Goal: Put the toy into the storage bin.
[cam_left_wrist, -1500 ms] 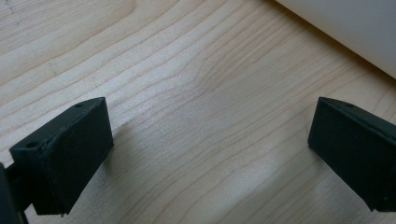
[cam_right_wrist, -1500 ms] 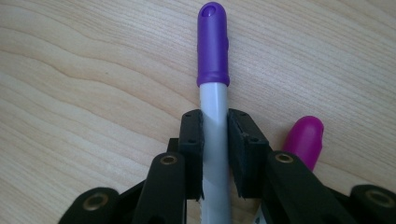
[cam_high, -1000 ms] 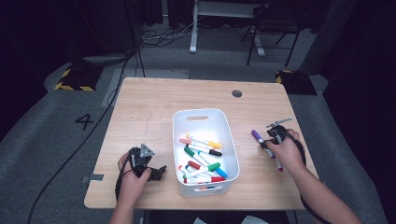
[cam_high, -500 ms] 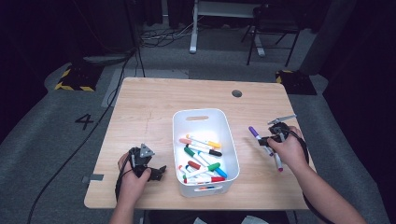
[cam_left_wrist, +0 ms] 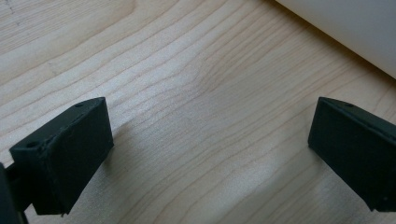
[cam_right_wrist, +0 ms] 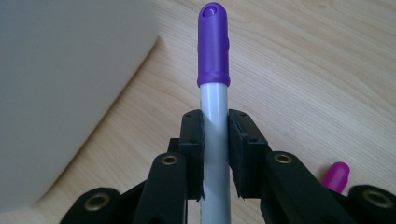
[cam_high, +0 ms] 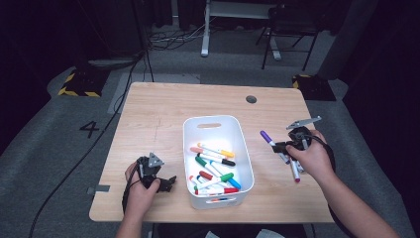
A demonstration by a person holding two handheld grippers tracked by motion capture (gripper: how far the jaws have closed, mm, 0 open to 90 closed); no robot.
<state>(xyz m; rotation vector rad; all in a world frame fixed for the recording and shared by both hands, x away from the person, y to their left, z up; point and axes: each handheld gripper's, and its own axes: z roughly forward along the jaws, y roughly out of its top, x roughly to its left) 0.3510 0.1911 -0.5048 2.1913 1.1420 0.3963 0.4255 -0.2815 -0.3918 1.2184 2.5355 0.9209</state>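
While the right gripper (cam_high: pixel 283 146) sits at the right of the high view, its jaws are clenched on a purple-capped marker (cam_high: pixel 270 140), which pokes out toward the upper left of that frame, clear of the bench (cam_high: pixel 158 114). From the right gripper view, the marker (cam_right_wrist: pixel 214 93) rises straight up the middle of the frame: both black pads press on its grey barrel from either side, and the purple cap stands well above them. A white bin (cam_right_wrist: pixel 65 84) fills the left of that view, and a magenta cap (cam_right_wrist: pixel 337 175) peeks out at the lower right, beside the gripper's body. Seen from above, a second marker (cam_high: pixel 294 171) lies on the bench just under the person's right hand (cam_high: pixel 312 158).

At the lower left of the high view, the left gripper (cam_high: pixel 166 183) is near the bin's (cam_high: pixel 190 148) left wall. Its own view shows the two jaws released, set far apart at the left and right edges with nothing between them but bare wood, and the bin's white wall (cam_left_wrist: pixel 345 28) crosses the upper right corner. Several coloured markers (cam_high: pixel 213 166) lie inside the bin.
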